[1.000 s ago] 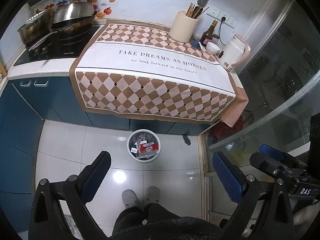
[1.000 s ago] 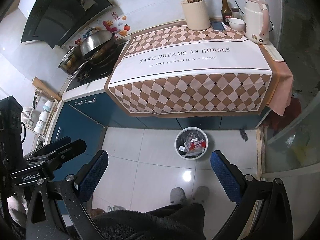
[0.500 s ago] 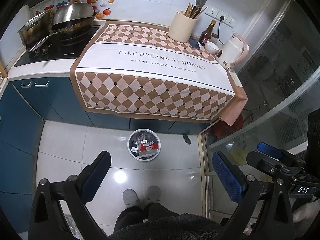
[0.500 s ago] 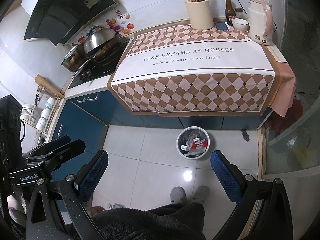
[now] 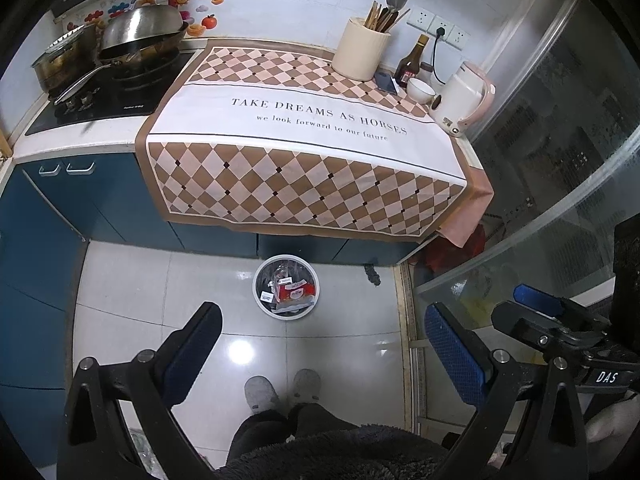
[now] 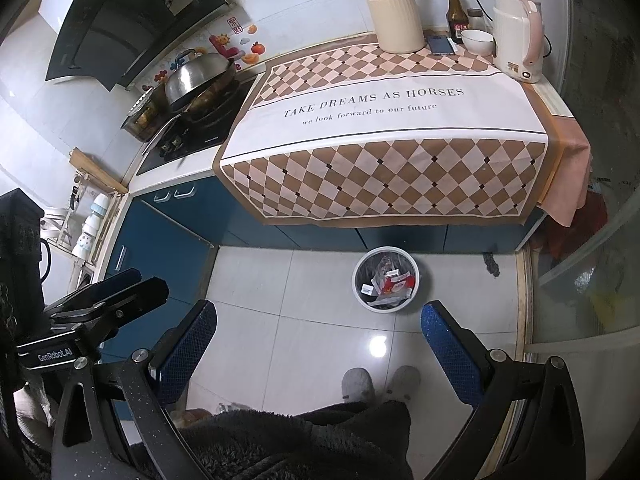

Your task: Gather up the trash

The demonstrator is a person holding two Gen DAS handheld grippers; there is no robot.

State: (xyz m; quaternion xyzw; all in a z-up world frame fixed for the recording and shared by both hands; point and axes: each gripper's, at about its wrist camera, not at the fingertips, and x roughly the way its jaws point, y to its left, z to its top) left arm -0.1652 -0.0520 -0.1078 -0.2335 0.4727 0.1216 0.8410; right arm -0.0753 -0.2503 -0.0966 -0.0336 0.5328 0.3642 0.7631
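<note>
Apparently near done: wrappers (image 5: 294, 292) already in the floor bin (image 5: 286, 316), checkered cloth (image 5: 312, 148) bare of litter, left gripper (image 5: 322, 338) and right gripper (image 6: 318, 336) spread wide, empty.

Evenly bright, lamp glare on floor tiles (image 5: 239, 349), perhaps edge-warped

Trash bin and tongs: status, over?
Left tongs open, empty; right tongs open, empty. Trash bin on floor by the cabinets, wrappers inside. Counter cloth shows no loose trash. Nothing blocking the bin.
</note>
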